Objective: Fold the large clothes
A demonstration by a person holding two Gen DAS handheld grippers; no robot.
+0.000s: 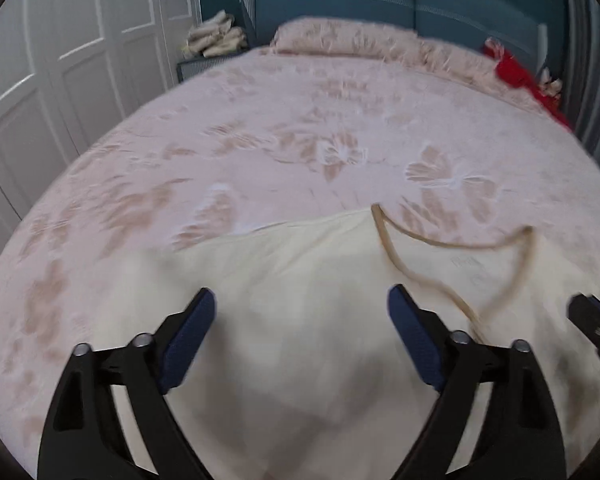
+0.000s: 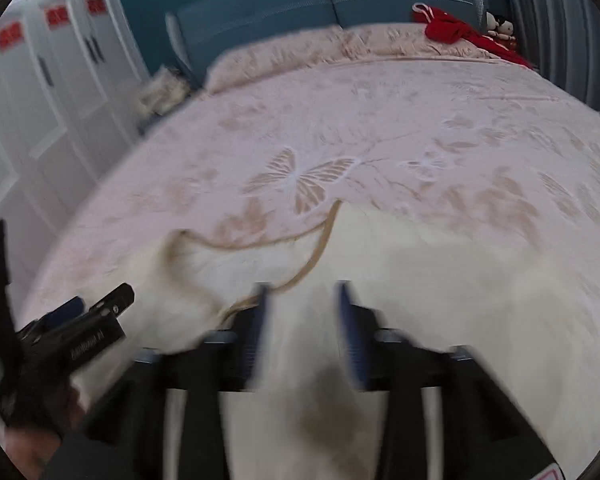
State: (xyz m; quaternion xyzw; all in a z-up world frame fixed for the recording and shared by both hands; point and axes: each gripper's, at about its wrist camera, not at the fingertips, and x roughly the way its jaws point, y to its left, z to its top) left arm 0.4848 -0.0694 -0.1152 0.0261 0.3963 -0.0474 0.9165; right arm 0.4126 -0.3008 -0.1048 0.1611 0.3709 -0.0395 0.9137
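Observation:
A cream garment (image 1: 300, 256) with a tan neckline trim (image 1: 452, 245) lies spread on the near part of a pink flowered bedspread (image 1: 300, 120). My left gripper (image 1: 300, 294) hovers over the garment's left shoulder area, jaws wide apart with nothing between the blue pads. In the right wrist view the garment (image 2: 440, 264) fills the foreground, with its neckline (image 2: 260, 245) to the left. My right gripper (image 2: 303, 290) is blurred and its jaws stand partly apart over the cloth, not pressing it. The left gripper (image 2: 100, 312) shows at the lower left there.
A teal headboard (image 1: 340, 0) and a pink pillow (image 1: 340, 36) stand at the far end of the bed. A red cloth (image 2: 452, 26) and a small toy (image 2: 500, 26) lie at the far right corner. White wardrobe doors (image 1: 60, 60) line the left. A stack of folded cloths (image 1: 216, 36) sits beside the bed.

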